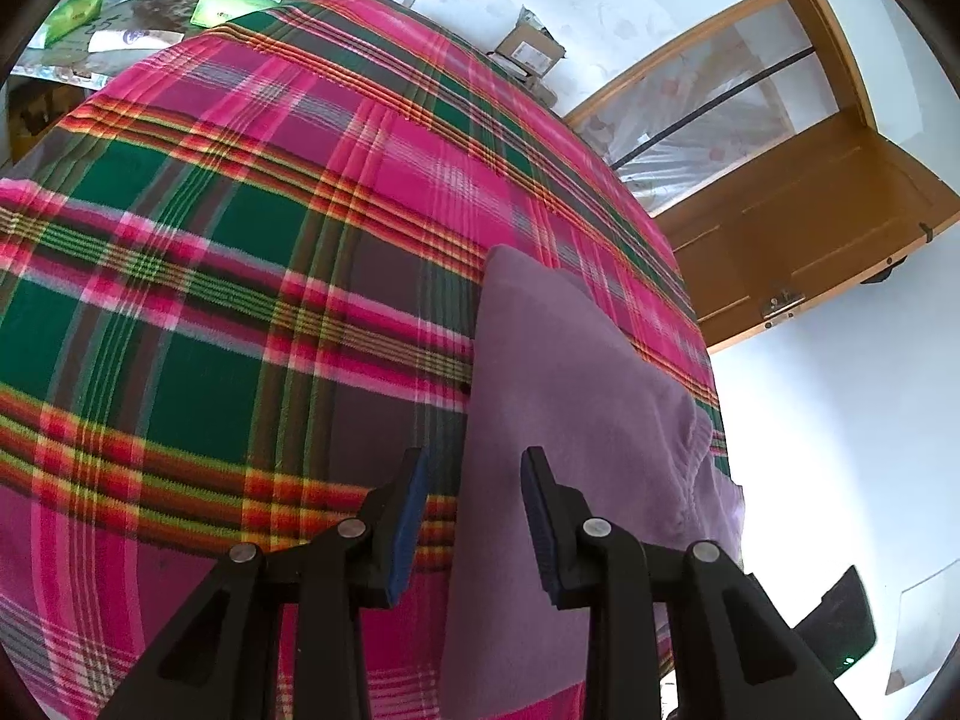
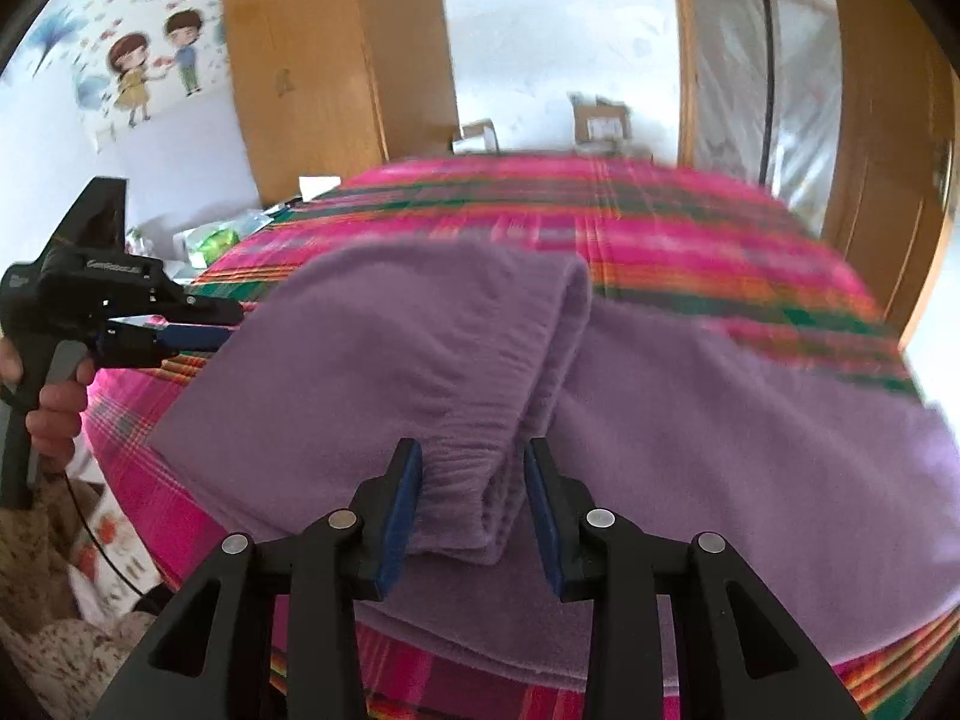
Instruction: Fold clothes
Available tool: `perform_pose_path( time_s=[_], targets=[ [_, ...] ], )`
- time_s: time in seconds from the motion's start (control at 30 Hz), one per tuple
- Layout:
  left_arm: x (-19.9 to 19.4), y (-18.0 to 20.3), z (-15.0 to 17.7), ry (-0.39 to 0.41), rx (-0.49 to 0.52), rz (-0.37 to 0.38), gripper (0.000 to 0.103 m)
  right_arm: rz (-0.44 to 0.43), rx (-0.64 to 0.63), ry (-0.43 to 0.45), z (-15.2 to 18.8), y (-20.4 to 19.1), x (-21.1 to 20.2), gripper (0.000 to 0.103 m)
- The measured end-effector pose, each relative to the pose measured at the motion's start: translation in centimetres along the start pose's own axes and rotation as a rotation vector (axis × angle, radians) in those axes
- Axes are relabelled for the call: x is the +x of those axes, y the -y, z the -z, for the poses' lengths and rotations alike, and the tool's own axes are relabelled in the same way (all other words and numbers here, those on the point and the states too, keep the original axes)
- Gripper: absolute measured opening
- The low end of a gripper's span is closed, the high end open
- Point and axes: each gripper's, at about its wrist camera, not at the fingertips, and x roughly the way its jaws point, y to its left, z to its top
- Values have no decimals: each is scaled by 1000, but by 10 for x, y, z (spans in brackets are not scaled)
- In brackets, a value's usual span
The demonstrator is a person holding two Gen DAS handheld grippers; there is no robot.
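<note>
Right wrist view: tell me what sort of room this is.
Likely a home bedroom: a bed under a plaid blanket, a wooden wardrobe, and cartoon children wall stickers.

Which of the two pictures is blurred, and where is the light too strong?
Right wrist view: motion blur smears the plaid blanket and far wall, while the purple garment nearby stays fairly sharp. Left wrist view: sharp, but the lower right corner is overexposed to white.

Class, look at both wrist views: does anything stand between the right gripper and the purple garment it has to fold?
Nothing visible does. The right gripper is open, its fingers either side of the folded sleeve cuff of the purple garment on the plaid blanket. The left gripper is off to the side.
</note>
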Motion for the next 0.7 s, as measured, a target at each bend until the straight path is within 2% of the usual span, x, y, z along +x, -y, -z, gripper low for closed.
perform_pose_path(
  time_s=[0.13, 0.27, 0.47, 0.57, 0.7],
  targets=[
    [3, -5, 9, -51, -9, 38, 33, -16, -48, 48, -7, -17, -7, 37],
    [2, -7, 16, -66, -3, 68, 34, 12, -94, 92, -9, -34, -15, 37],
    [0, -6, 25, -84, -1, 91, 35, 70, -90, 137, -8, -36, -26, 38],
    [-1, -7, 29, -102, -5, 114, 34, 45, -89, 127, -6, -36, -24, 38],
    [-2, -10, 31, -133, -29, 145, 34, -38, -126, 96, -2, -45, -16, 38]
  ],
)
